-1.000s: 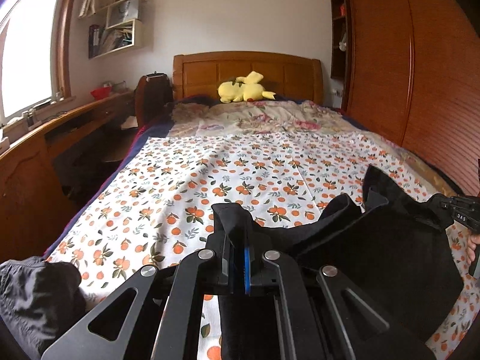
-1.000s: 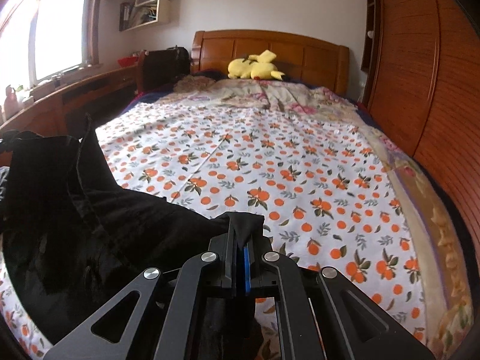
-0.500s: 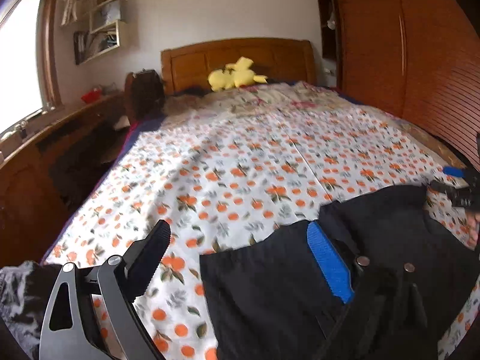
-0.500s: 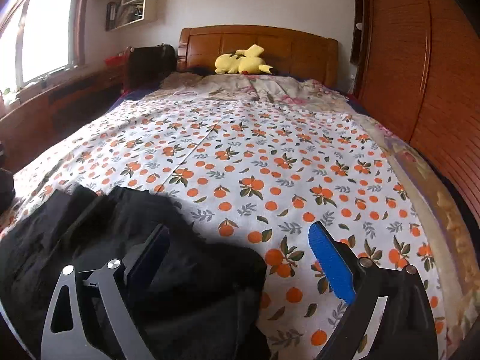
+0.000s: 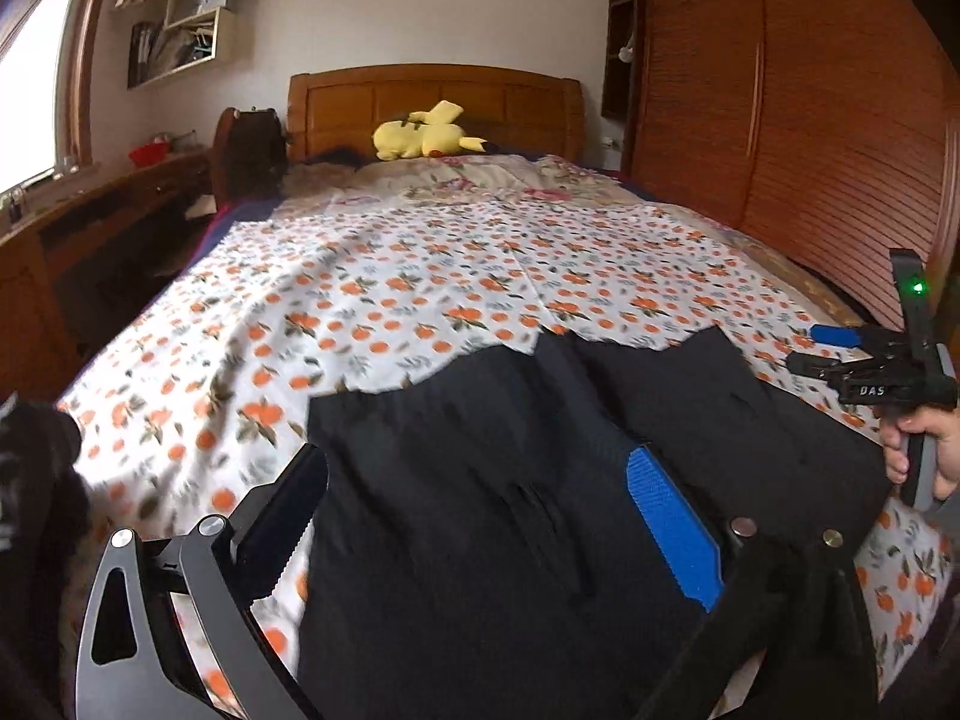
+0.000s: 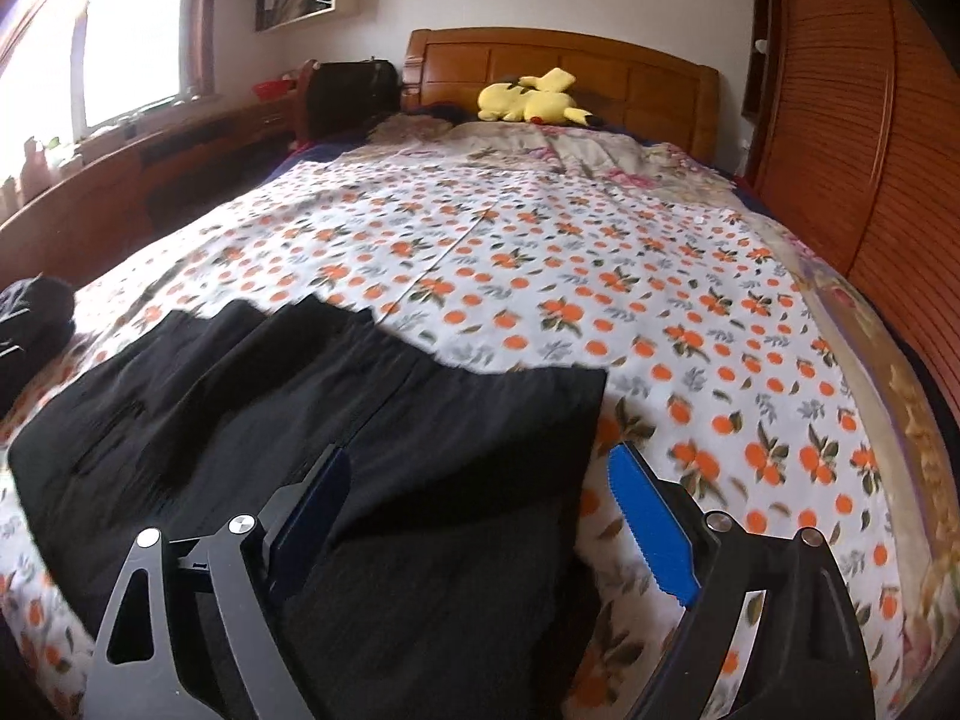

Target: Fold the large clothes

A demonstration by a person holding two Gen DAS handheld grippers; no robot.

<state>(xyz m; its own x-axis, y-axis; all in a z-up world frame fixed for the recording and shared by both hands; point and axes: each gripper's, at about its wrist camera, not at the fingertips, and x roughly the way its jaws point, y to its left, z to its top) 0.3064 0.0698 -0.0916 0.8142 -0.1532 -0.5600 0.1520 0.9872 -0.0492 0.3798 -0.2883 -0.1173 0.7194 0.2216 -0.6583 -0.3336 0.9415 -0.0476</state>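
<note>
Currently, status by item:
garment: black garment [image 5: 540,510] lies spread flat on the near part of the bed, on the orange-print sheet [image 5: 420,300]; its far edge is jagged and uneven, with a seam or fold line running down the middle. Exact type hard to tell; dark fabric, few details.
left gripper: left gripper [image 5: 480,516] hovers low over the garment's near-left part, jaws spread wide and opening. Fabric shows below the gap, but neither pad presses on it. Blue pad [image 5: 672,528] on the right finger, dark pad on the left.
right gripper: right gripper [image 6: 480,516] sits over the garment's right edge, jaws apart and closing. Left finger is over black fabric, blue right finger [image 6: 651,534] over the bare sheet; the garment's right edge runs between them, nothing clamped.
cross-view: right gripper [image 5: 864,360] also shows at the right rim of the left wrist view, held by a hand [image 5: 930,444], green light lit on its body.
other cloth: dark bundle [image 6: 30,324] at the bed's left edge, apart from the spread garment.
background: yellow plush toy [image 5: 426,135] against the wooden headboard [image 5: 432,90]; wooden wardrobe [image 5: 810,120] on the right; desk [image 5: 90,204] under the window on the left.
image quality: motion blur on the near sheet in both views.
</note>
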